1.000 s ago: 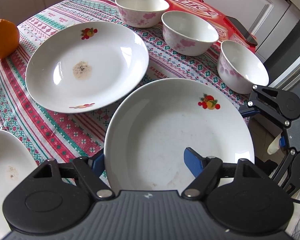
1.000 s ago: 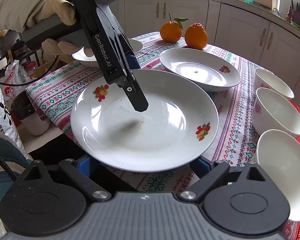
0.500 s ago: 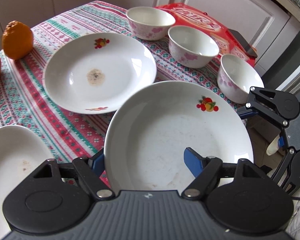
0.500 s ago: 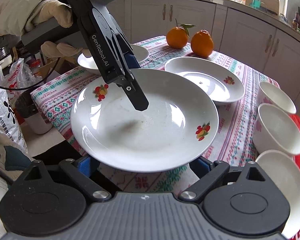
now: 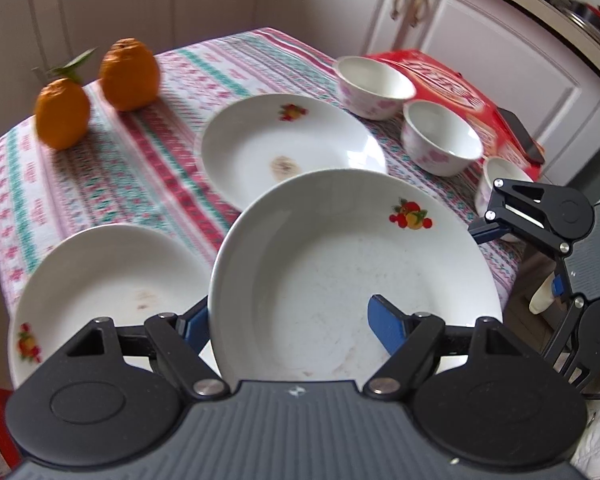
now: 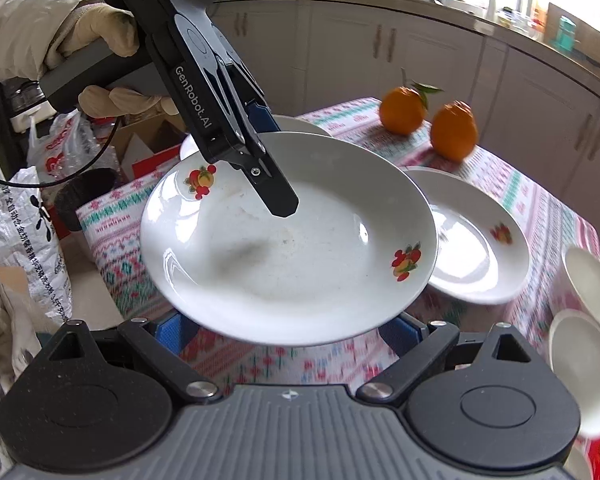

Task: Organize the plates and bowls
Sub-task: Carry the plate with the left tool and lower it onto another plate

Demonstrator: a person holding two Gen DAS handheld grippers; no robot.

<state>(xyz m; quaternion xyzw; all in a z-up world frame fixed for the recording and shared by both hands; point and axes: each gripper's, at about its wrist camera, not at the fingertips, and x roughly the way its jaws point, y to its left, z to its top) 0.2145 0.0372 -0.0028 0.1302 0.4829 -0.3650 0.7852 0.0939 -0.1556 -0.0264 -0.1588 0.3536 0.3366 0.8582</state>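
White plates (image 5: 352,264) three, floral bowls (image 5: 440,144) three, oranges (image 5: 129,74) two

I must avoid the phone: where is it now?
In the left wrist view the phone lies far right on the red box, behind the bowls.

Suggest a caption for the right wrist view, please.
Both grippers lift a white plate above the table's patterned cloth.
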